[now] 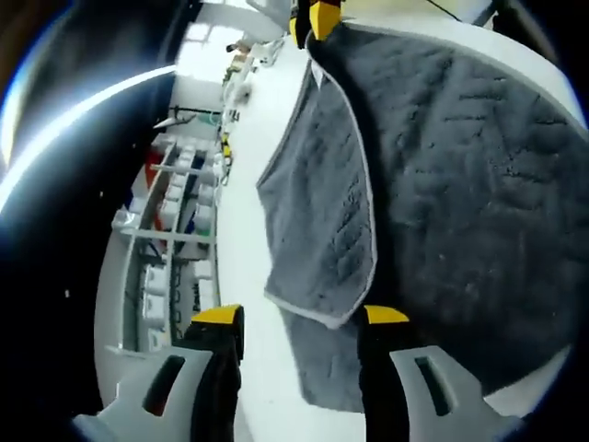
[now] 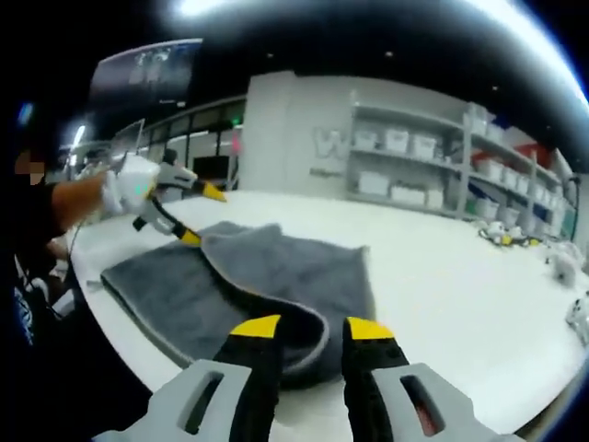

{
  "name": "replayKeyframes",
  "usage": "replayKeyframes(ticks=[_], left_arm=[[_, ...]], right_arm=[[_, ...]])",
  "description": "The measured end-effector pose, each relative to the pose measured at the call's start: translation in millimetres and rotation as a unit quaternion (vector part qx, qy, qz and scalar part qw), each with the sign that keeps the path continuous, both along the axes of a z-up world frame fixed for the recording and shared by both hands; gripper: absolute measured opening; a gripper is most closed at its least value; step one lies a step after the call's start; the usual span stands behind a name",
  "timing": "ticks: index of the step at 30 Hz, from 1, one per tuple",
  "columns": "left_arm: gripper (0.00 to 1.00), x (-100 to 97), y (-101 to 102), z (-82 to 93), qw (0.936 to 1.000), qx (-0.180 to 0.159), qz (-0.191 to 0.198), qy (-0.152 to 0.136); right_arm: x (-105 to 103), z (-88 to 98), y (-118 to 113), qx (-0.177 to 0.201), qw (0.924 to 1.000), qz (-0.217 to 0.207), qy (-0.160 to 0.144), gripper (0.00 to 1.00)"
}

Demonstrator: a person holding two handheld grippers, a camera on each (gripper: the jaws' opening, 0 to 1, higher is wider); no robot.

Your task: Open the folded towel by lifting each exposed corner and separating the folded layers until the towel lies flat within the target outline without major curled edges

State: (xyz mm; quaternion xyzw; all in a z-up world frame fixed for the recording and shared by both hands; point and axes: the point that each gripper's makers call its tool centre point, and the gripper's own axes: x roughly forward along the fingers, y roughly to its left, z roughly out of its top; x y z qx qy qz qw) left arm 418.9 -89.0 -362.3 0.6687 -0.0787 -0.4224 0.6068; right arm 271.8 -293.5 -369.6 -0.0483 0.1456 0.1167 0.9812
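A dark grey towel lies on a white table, with one layer folded over along a pale hem. That flap's corner sits between the wide-apart jaws of my left gripper, which is open. In the right gripper view the left gripper is held in a person's hand at the towel's far corner. My right gripper has its jaws drawn in on a curled-up fold of the towel's near edge. It also shows at the flap's far end.
White shelving with bins and boxes stands beyond the table. Small objects lie at the table's far side. The table's rounded edge runs close under the towel.
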Motion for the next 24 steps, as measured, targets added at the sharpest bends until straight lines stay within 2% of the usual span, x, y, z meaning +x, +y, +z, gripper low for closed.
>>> replayKeyframes(ticks=[2,7,13,18,21,23,24], left_arm=[[0.37,-0.7,-0.4,-5.0,0.9999,0.011,-0.003,0.005],[0.24,-4.1,-2.3,-8.9,0.9996,0.026,-0.009,0.008],[0.21,-5.9,-1.6,-17.8,0.9980,0.059,-0.021,0.006],[0.17,-6.2,-0.5,-23.9,0.9943,0.096,-0.045,-0.014],[0.11,-7.9,-0.9,-25.8,0.9930,0.105,-0.051,-0.016],[0.03,-8.3,-0.8,-26.3,0.9928,0.107,-0.052,-0.015],[0.03,-7.7,-0.2,-26.4,0.9928,0.108,-0.049,-0.015]], right_arm=[[-1.7,-4.0,0.6,0.000,0.9999,-0.001,0.011,0.18],[-4.7,-5.2,0.2,0.009,0.9999,-0.003,0.013,0.13],[-6.6,-6.5,1.2,0.011,0.9998,-0.003,0.016,0.11],[-7.9,-6.1,2.5,0.014,0.9998,0.000,0.015,0.10],[-9.8,-5.7,4.6,0.014,0.9998,0.005,0.013,0.09],[-10.3,-5.3,4.8,0.013,0.9998,0.005,0.013,0.08],[-10.7,-5.0,4.9,0.013,0.9998,0.005,0.013,0.07]])
